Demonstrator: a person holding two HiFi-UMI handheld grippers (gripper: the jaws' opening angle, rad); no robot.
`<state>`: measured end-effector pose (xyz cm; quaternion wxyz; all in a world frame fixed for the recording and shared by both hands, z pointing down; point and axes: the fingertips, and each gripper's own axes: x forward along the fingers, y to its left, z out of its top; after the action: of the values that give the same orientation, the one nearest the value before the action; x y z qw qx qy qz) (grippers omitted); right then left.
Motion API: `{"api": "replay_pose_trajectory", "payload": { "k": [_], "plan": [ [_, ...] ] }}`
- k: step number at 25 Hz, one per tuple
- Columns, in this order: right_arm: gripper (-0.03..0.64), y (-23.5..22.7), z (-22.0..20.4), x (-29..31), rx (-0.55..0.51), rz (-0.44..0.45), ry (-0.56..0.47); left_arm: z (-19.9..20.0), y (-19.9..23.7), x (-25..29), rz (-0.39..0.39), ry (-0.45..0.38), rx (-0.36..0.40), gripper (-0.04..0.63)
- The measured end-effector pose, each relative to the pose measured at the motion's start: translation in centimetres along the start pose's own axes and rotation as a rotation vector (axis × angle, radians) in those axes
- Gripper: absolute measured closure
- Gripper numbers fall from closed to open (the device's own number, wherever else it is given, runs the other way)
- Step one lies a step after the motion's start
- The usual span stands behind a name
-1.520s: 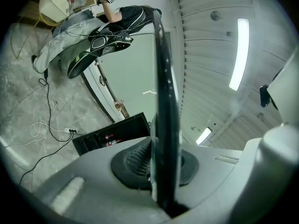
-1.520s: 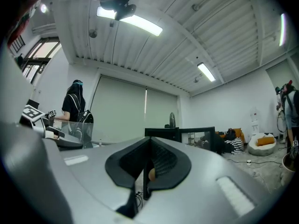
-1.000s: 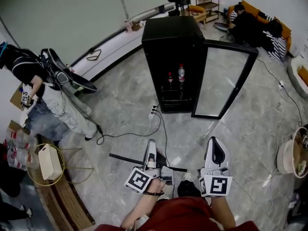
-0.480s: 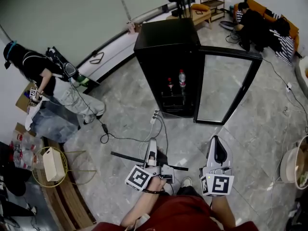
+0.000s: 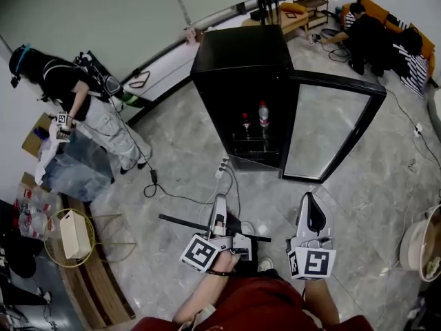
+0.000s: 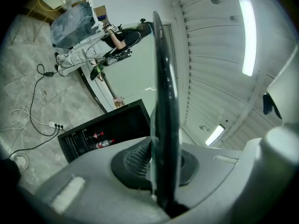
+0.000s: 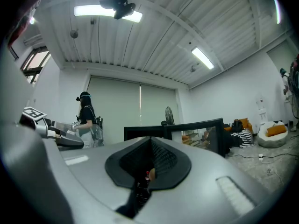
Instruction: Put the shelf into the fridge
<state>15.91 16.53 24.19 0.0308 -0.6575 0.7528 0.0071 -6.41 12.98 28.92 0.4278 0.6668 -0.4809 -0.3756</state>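
Grey marble floor (image 5: 172, 154), black fridge (image 5: 238, 54) standing on it, white power strip (image 5: 221, 169) beside.

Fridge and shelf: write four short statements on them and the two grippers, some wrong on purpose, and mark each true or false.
1. The door of the fridge stands open. True.
2. The left gripper is shut on the shelf. True.
3. The right gripper holds a bottle. False: its jaws are together with nothing in them; the two bottles stand inside the fridge.
4. The shelf lies inside the fridge. False: it is in the left gripper, out in front of the fridge.
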Motion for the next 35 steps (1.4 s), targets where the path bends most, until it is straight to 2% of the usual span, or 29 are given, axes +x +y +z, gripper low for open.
{"api": "replay_pose_trajectory", "payload": {
  "k": [10, 13, 24, 31, 35],
  "plan": [
    [0.618, 1.1, -2.4, 8.5, -0.05, 0.018, 0.023, 2.2, 5.4, 7.0, 0.028, 0.016, -0.022, 0.578],
    [0.62, 1.2, -2.8, 11.7, -0.068, 0.014, 0.043, 2.8, 6.6, 10.1, 0.02, 0.019, -0.079, 0.578],
    [0.618, 2.7, -6.5, 22.2, -0.084, -0.01, 0.166, 3.5, 13.3, 19.0, 0.082, 0.111, -0.172, 0.578],
    [0.618, 3.2, -9.3, 25.2, -0.084, -0.035, 0.228, 2.1, 17.4, 21.1, 0.144, 0.188, -0.227, 0.578],
    [0.618, 3.3, -11.1, 25.8, -0.076, -0.04, 0.261, 0.8, 19.1, 21.2, 0.163, 0.233, -0.224, 0.578]
  ]
}}
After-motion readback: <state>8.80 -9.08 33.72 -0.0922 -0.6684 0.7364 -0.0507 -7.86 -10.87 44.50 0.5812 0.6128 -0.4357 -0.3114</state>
